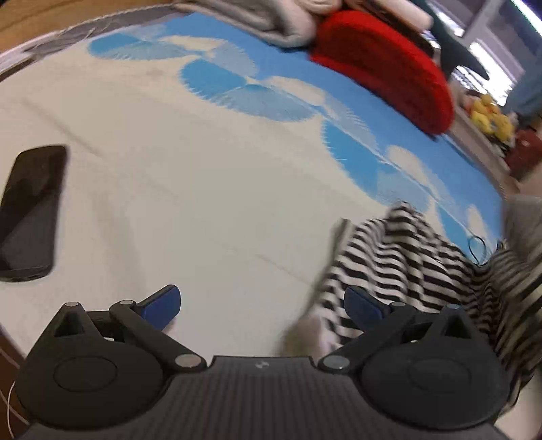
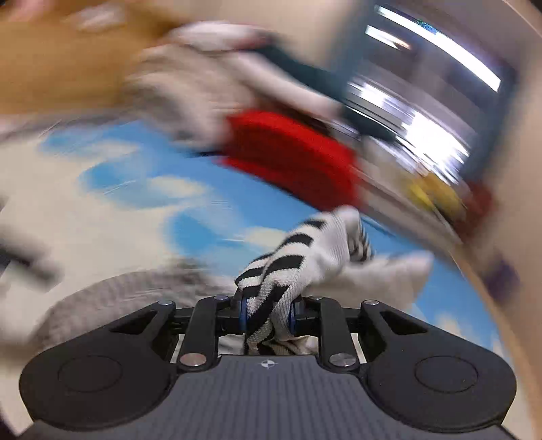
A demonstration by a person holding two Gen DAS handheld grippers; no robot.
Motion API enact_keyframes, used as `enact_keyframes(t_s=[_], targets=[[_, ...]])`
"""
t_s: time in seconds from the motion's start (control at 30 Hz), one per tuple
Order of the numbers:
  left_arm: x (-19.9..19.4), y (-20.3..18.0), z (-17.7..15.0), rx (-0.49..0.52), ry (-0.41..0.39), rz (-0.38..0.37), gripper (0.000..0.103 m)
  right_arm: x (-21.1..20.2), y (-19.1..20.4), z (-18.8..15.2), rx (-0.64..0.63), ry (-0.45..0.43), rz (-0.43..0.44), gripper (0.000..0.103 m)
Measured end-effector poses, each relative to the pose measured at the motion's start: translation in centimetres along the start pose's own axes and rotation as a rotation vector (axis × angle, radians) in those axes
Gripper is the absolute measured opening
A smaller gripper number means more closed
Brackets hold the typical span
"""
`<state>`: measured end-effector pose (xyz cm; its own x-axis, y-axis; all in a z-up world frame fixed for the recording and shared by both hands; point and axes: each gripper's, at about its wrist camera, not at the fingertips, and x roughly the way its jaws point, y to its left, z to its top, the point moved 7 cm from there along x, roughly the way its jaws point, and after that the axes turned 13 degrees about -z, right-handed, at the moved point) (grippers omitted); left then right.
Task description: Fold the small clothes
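A black-and-white striped garment (image 1: 416, 264) lies bunched on the blue-and-white bedspread (image 1: 189, 176) at the lower right of the left wrist view. My left gripper (image 1: 262, 304) hangs open just above the spread, its right blue pad at the garment's edge and nothing between the fingers. In the right wrist view my right gripper (image 2: 267, 313) is shut on a bunch of the same striped garment (image 2: 305, 250), which sticks out forward past the fingers. That view is heavily blurred.
A black phone (image 1: 30, 213) lies on the spread at the left. A red knitted item (image 1: 382, 64) and grey-white clothes (image 1: 271, 20) lie at the far side. Yellow soft toys (image 1: 491, 118) sit beyond the bed's right edge.
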<state>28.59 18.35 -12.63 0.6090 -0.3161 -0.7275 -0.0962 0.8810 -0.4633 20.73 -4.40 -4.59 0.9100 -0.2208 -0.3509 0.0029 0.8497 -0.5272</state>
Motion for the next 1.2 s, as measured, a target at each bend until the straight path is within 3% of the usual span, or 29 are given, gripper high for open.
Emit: enact_keyframes(t_s=[0.1, 0.17, 0.23, 0.33, 0.4, 0.47, 0.53, 0.57, 0.63, 0.73, 0.8, 0.9, 1.0, 1.07, 1.1, 1.13, 1.2], targets=[[0.3, 1.0, 0.0, -0.042, 0.025, -0.015, 0.103, -0.7, 9.4, -3.0, -0.222, -0.008, 0.135, 0.022], [0.3, 0.9, -0.3, -0.038, 0.037, -0.030, 0.103, -0.5, 12.8, -5.6, -0.261, 0.043, 0.208, 0.022], [0.5, 0.4, -0.4, -0.016, 0.043, -0.041, 0.103, -0.4, 13.4, -6.3, -0.245, 0.039, 0.209, 0.022], [0.8, -0.5, -0.4, 0.022, 0.045, -0.046, 0.103, -1.1, 11.4, -4.8, -0.148, 0.016, 0.216, 0.022], [0.8, -0.8, -0.5, 0.032, 0.040, -0.053, 0.103, -2.6, 10.2, -2.8, -0.105, -0.059, 0.213, 0.022], [0.9, -0.9, -0.5, 0.030, 0.031, -0.053, 0.103, -4.2, 9.9, -1.0, -0.106, -0.126, 0.212, 0.022], [0.8, -0.6, -0.4, 0.020, 0.020, -0.024, 0.103, -4.0, 11.4, -1.2, -0.146, -0.114, 0.242, 0.023], [0.8, -0.3, -0.4, 0.007, 0.017, -0.017, 0.103, -3.5, 12.6, -2.1, -0.176, -0.074, 0.278, 0.024], [0.5, 0.2, -0.3, -0.016, 0.009, -0.024, 0.103, -2.2, 14.8, -4.6, -0.212, 0.017, 0.377, 0.048], [-0.5, -0.1, -0.2, -0.009, -0.028, -0.056, 0.103, -3.3, 12.9, -5.1, -0.103, -0.027, 0.418, 0.051], [-0.8, -0.9, -0.2, 0.016, -0.037, -0.081, 0.103, -5.1, 9.0, -4.6, 0.019, -0.031, 0.480, 0.051], [-1.3, -2.9, -0.8, 0.067, -0.027, -0.149, 0.103, -6.6, 1.4, -4.9, 0.144, -0.063, 0.412, 0.051], [-1.7, -5.7, -2.2, 0.113, -0.004, -0.266, 0.103, -5.2, -3.3, -7.2, 0.125, -0.027, 0.278, 0.049], [-1.8, -7.8, -3.2, 0.150, 0.008, -0.343, 0.103, -3.8, -4.1, -8.8, 0.130, 0.019, 0.209, 0.027], [-1.8, -8.8, -3.7, 0.176, 0.016, -0.375, 0.103, -2.8, -4.0, -9.6, 0.128, 0.052, 0.193, 0.015], [-1.6, -9.5, -4.1, 0.193, 0.026, -0.386, 0.103, -1.9, -3.0, -10.8, 0.111, 0.104, 0.201, 0.010], [-0.5, -10.7, -5.1, 0.219, 0.065, -0.379, 0.103, -2.8, 0.4, -13.4, 0.036, 0.157, 0.254, 0.009]])
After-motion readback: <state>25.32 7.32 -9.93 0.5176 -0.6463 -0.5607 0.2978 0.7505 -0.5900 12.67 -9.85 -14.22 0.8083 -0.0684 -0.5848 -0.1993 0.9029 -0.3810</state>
